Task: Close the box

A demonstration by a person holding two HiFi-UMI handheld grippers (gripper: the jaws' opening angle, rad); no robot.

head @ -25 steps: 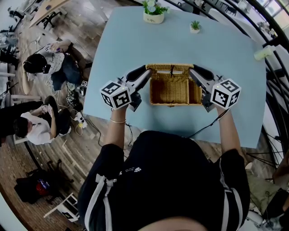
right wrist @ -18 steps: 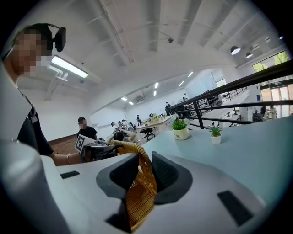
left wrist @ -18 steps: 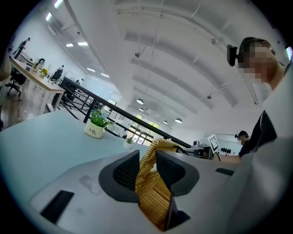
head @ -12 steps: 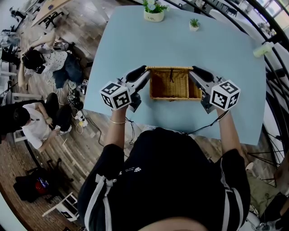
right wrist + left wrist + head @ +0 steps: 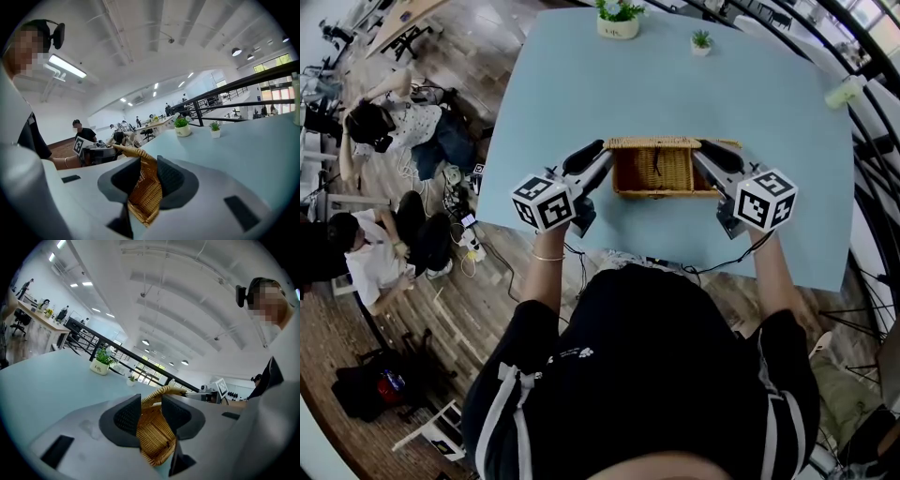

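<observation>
A wicker box [image 5: 661, 173] stands on the pale blue table [image 5: 581, 84] in front of me, its woven lid [image 5: 656, 143] tilted over it. My left gripper [image 5: 602, 155] holds the lid's left end. In the left gripper view the wicker lid [image 5: 152, 439] lies between the pads, touching both; the left gripper [image 5: 151, 401] has just been opening its jaws a little. My right gripper [image 5: 701, 152] holds the lid's right end. In the right gripper view the lid [image 5: 146, 194] is pinched between the pads of the right gripper [image 5: 147, 168].
A potted plant [image 5: 620, 19] and a smaller one [image 5: 701, 42] stand at the table's far edge. A pale bottle [image 5: 842, 92] sits at the far right. A black railing [image 5: 872, 141] runs along the right. People sit on the wooden floor [image 5: 394, 141] to the left.
The lid has tipped further down over the box, and both grippers have come with it. In the gripper views the wicker panel lies flatter between the pads than before.
</observation>
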